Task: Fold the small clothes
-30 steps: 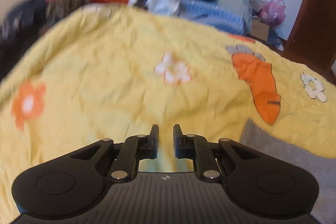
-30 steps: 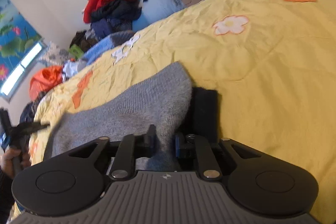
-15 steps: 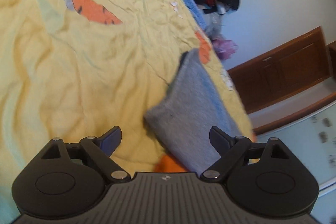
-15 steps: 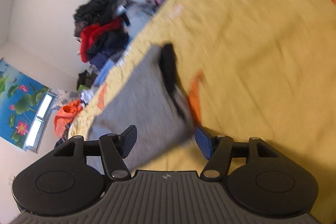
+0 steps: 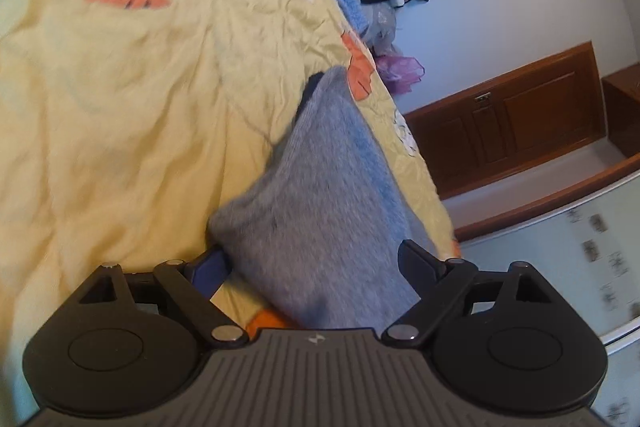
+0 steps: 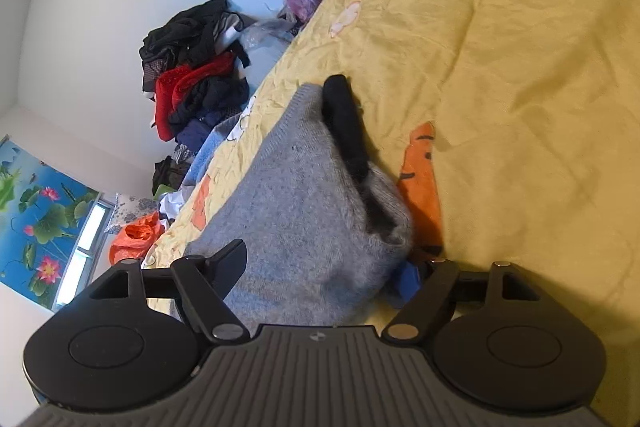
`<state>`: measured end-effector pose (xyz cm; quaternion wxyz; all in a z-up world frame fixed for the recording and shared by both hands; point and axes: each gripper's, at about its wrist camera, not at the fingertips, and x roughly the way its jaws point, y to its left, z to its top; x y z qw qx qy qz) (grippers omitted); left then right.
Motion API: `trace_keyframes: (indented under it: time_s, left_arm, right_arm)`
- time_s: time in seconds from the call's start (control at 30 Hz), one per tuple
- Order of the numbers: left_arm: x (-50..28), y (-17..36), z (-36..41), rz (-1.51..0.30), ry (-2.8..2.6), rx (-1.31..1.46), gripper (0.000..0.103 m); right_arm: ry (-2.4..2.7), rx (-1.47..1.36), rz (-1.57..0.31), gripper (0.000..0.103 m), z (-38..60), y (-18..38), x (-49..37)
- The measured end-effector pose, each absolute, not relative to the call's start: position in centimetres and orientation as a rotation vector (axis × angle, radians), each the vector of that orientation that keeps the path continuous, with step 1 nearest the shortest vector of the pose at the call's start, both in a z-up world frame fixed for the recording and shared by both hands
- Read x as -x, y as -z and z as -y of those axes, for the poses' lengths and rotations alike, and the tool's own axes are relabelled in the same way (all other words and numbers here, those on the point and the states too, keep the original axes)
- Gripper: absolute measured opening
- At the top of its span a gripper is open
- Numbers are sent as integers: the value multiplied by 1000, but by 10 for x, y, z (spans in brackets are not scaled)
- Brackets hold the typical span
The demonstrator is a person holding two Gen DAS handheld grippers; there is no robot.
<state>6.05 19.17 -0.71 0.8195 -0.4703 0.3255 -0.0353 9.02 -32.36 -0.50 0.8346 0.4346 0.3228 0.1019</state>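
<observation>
Both sets of jaws were recorded standing wide and released; the right gripper [image 6: 324, 267] had just been opening further, with the near end of the grey knit garment [image 6: 304, 223] lying between its fingers but not pressed. The left gripper [image 5: 316, 263] likewise straddled the garment's near end [image 5: 320, 227] without pinching it. A black piece [image 6: 348, 123] was seen along the garment's far side, touching it. The garment was noted near the bed's edge, on the yellow carrot-print sheet [image 5: 140, 107]. Judged risks: a close from here could gather loose sheet with the knit, or catch only one layer; a pull toward the edge could slide it off. Open sheet was available toward the bed's middle; the clothes pile [image 6: 196, 67] stood well apart at the far end
</observation>
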Motion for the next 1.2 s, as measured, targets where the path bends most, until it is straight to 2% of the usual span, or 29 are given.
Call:
trace_keyframes:
  time_s: [0.23, 0.27, 0.3, 0.33, 0.37, 0.4, 0.53, 0.8, 0.9, 1.03, 1.13, 1.2]
  left_arm:
    - [-77, 3, -160, -664, 19, 912, 90]
    - [-76, 2, -156, -655, 6, 887, 85]
    - [-78, 2, -153, -660, -20, 858, 54]
    - [-82, 4, -151, -692, -48, 833, 29]
    - [-88, 11, -151, -750, -66, 825, 6]
    - [-89, 13, -154, -747, -57, 842, 6]
    - [-87, -5, -158, -731, -48, 791, 5]
    - [-22, -69, -171, -648, 98, 737, 5]
    - [23, -63, -175, -692, 126, 700, 5]
    - [62, -27, -174, -818, 111, 584, 6]
    - [80, -26, -177, -844, 84, 440, 10]
    - [89, -43, -192, -802, 58, 396, 17]
  right_arm:
    - [-191, -910, -651, 76, 304, 7, -110]
    - [-193, -900, -650, 75, 300, 7, -113]
    - [-197, -891, -655, 66, 297, 8, -116]
    - [-197, -888, -673, 55, 295, 10, -120]
    - [-207, -903, -706, 19, 294, 15, -124]
    - [-219, -922, -741, 14, 293, 21, -128]
    - [-205, -923, -729, 13, 293, 24, -127]
    - [-312, -879, -610, 12, 303, -30, -88]
    - [-364, -871, -637, 12, 311, -34, -48]
    - [-329, -838, -739, 13, 319, -11, 4]
    - [-258, -782, -806, 33, 324, 3, 23]
    - [-224, -742, -747, 49, 338, -11, 29]
